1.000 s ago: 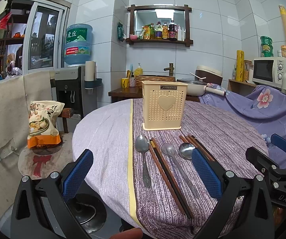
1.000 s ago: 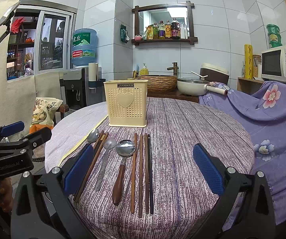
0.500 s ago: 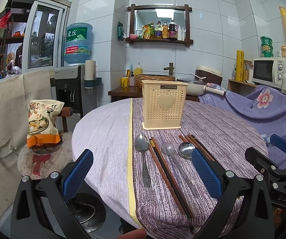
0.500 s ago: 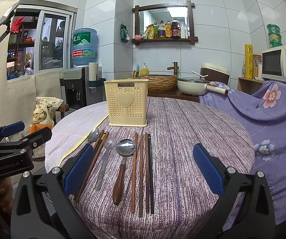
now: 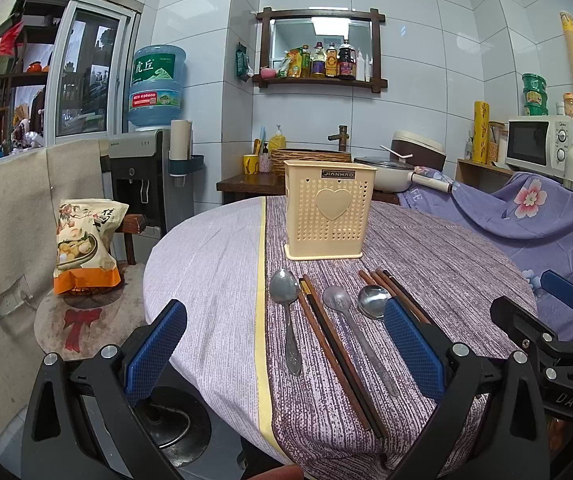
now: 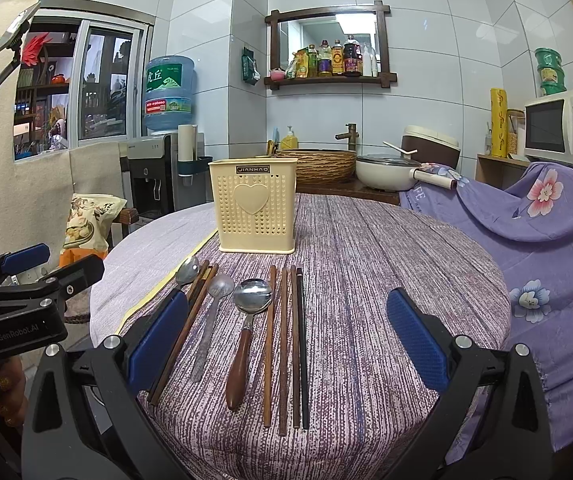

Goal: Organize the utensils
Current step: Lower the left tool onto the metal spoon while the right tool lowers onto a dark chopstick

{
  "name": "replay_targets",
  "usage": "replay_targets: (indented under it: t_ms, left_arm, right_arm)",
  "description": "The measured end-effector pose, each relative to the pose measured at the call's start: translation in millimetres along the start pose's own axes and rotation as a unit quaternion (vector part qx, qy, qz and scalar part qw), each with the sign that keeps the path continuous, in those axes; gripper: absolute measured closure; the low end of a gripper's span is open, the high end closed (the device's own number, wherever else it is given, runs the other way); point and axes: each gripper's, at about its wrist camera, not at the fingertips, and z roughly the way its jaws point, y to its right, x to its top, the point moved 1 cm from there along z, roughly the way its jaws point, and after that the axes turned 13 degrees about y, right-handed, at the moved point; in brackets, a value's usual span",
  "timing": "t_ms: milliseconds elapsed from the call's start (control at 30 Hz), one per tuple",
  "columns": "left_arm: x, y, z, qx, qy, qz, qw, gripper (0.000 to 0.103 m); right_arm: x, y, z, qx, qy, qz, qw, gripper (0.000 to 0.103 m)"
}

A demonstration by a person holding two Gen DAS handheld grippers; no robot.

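1. Purple striped cloth covers the round table (image 6: pixel 386 264), and a pale lilac strip with a yellow edge band (image 5: pixel 261 320) runs along its left part.
2. At the far left of the right wrist view, the left gripper (image 6: pixel 46 268) hangs off the table's left edge, its blue-padded jaws spread with nothing between them.
3. Leftmost in the row of utensils on the cloth lies an all-metal spoon (image 5: pixel 286 312), bowl toward the basket, just right of the yellow band.
4. Next to it lies a pair of dark brown wooden chopsticks (image 5: pixel 334 356), angled, their far tips close beside the spoon's bowl.
5. Right of those lies a grey spoon with a clear handle (image 6: pixel 210 320).
6. A metal spoon with a brown wooden handle (image 6: pixel 246 332) comes next, its bowl just beside the grey spoon's bowl.
7. Four more chopsticks (image 6: pixel 286 344) lie side by side at the right end of the row, three brown and the rightmost black.
8. Behind the row, apart from the utensil tips, a cream perforated plastic basket with a heart on its front (image 6: pixel 257 204) stands upright, and no utensil shows above its rim.
9. The right gripper (image 6: pixel 286 344) hovers over the near end of the row, its blue pads spread wide on either side of the utensils and touching none.
10. Lilac flowered fabric (image 6: pixel 546 216) drapes over something at the table's right.
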Motion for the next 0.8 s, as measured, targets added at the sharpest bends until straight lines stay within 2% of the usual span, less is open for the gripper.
replay_targets:
  t_ms: [467,600,700,800]
  left_arm:
    - [-3.5,-0.2,5.4,0.000,-0.011,0.002,0.9999,0.006]
    - [-11.3,-9.6,17.3,0.005,-0.035,-0.004,0.9994,0.006]
    - [-15.3,-20.2,29.2,0.016,-0.059,-0.008,0.9981,0.006]
    - [-20.4,-28.8,42.1,0.024,-0.081,-0.011,0.9963,0.006]
  right_arm:
    - [-2.2,-2.8,1.3,0.001,-0.007,0.001,1.000,0.005]
    - [-16.1,-2.7,17.2,0.004,-0.037,-0.003,0.999,0.005]
    - [-24.3,0.0,31.2,-0.013,-0.067,-0.014,0.998,0.005]
    - [-32.0,10.4,44.0,-0.012,-0.092,0.007,0.996,0.005]
